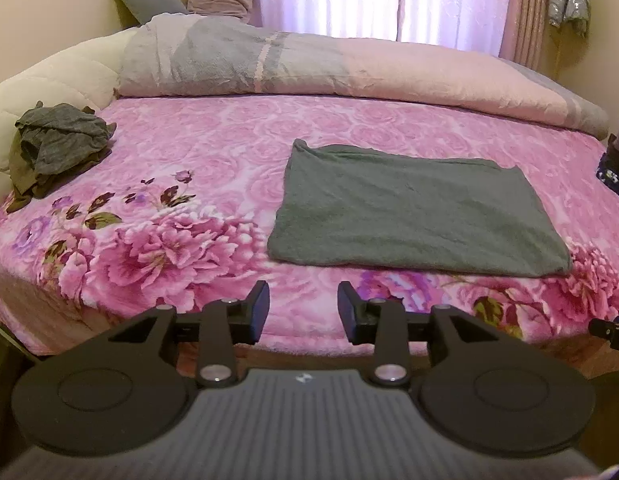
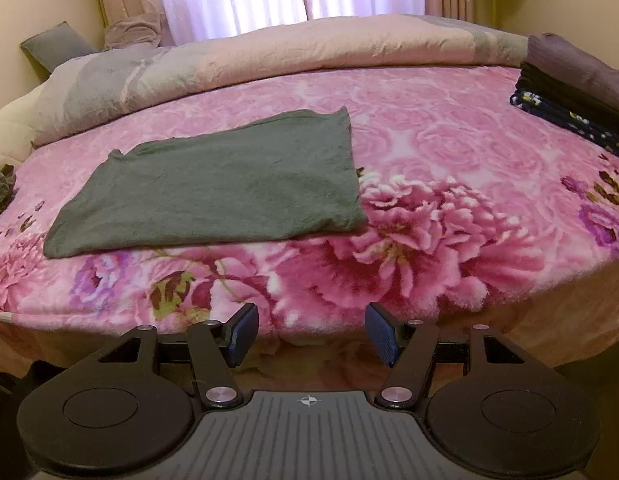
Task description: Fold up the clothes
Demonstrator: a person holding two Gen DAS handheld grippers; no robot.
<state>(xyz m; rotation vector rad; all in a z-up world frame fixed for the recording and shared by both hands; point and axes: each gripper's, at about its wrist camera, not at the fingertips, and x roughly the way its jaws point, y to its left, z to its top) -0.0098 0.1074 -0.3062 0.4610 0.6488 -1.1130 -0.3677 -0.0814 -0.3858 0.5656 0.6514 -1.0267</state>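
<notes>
Nearest in the left wrist view, the left gripper (image 1: 303, 312) hangs over the bed's near edge, jaws parted with nothing between them. Beyond it a folded grey garment (image 1: 413, 212) lies flat on the pink floral blanket (image 1: 181, 160); a crumpled heap of dark clothes (image 1: 57, 144) sits far left. From the right wrist view, the right gripper (image 2: 311, 332) gapes wide and empty, the grey garment (image 2: 221, 188) lies left of it, and a stack of folded clothes (image 2: 573, 92) rests at the far right.
</notes>
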